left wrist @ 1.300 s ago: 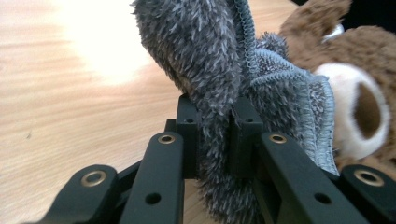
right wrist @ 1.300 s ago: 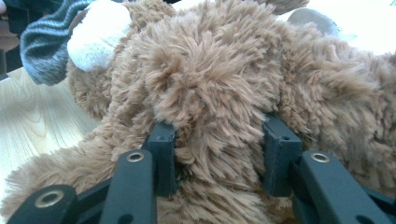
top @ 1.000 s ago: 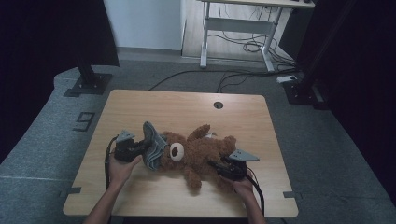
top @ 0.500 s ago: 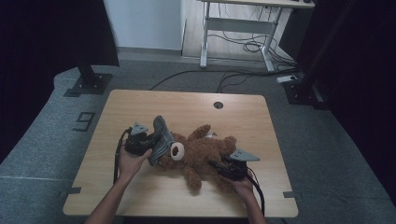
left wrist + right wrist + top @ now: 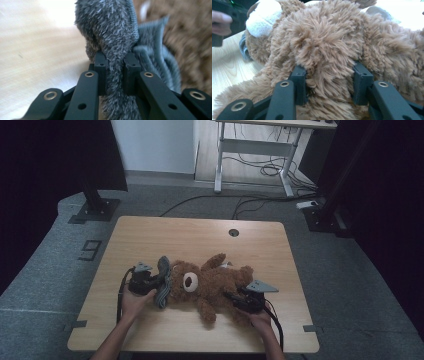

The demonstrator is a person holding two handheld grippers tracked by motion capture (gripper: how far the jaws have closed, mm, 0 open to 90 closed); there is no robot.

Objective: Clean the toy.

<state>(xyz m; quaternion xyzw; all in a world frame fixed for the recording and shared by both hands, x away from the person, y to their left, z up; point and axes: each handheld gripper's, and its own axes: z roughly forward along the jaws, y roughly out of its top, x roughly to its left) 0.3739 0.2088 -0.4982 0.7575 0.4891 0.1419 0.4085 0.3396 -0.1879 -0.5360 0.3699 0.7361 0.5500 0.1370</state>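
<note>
A brown teddy bear (image 5: 212,282) lies on its back across the wooden table (image 5: 200,237), its head pointing left. A grey knitted hat (image 5: 163,287) sits against the top of its head. My left gripper (image 5: 152,285) is shut on the hat's fuzzy grey fabric (image 5: 113,47), pinched tight between the two pads. Beyond the hat, the bear's brown fur (image 5: 190,32) shows in the left gripper view. My right gripper (image 5: 239,301) is shut on the bear's plush body (image 5: 329,50), with the fur bulging between its jaws. The bear's white muzzle (image 5: 263,18) is at the upper left.
The table has a cable hole (image 5: 233,232) near its far edge. A desk frame (image 5: 255,150) with cables stands on the floor beyond. Black stand bases (image 5: 95,210) flank the table. The other hand (image 5: 220,22) shows at the left edge of the right gripper view.
My left gripper has carried the grey hat to the right, up against the bear's head, and lowered it. The right gripper and the bear's body have stayed put.
</note>
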